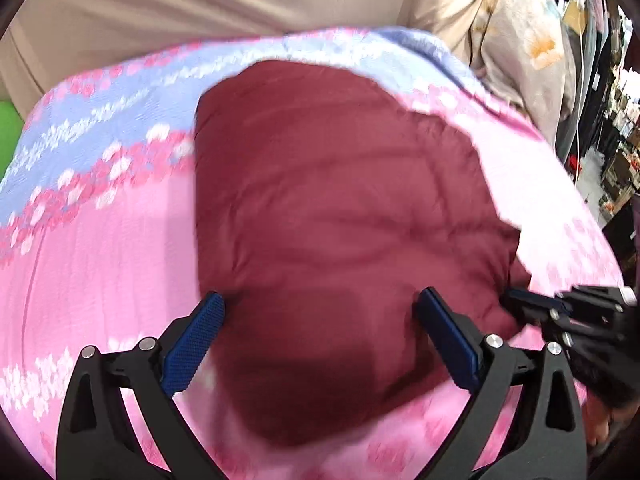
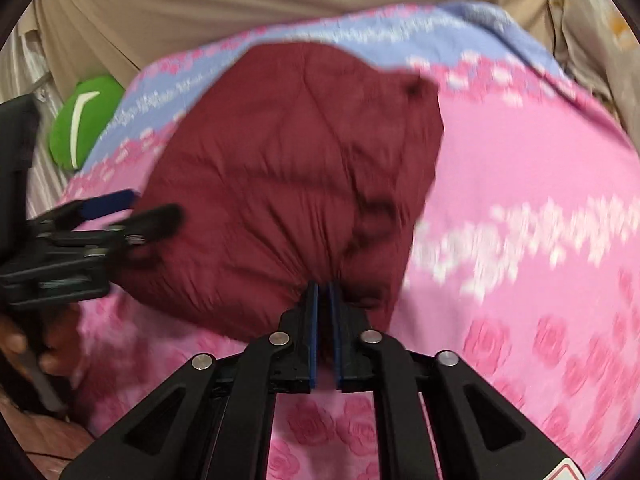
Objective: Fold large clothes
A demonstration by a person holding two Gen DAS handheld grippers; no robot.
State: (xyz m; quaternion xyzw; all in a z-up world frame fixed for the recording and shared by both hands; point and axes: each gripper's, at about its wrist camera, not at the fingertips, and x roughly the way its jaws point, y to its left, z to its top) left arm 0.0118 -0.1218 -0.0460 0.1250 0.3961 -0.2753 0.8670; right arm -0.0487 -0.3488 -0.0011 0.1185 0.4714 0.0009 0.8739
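While my right gripper pinches the red jacket's near edge and my left gripper hangs wide open above it, I think I'm mid-fold and must grab next.

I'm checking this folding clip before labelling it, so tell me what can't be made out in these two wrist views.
- Dark red padded garment: its type and whether sleeves are tucked; it is bunched and motion-blurred in both views.
- Closed right gripper: how much fabric it pinches; its fingers hide the fold.
- Open left gripper: whether its blue pads touch cloth; too blurred.
- Green object: cut off by the pink floral bedspread.
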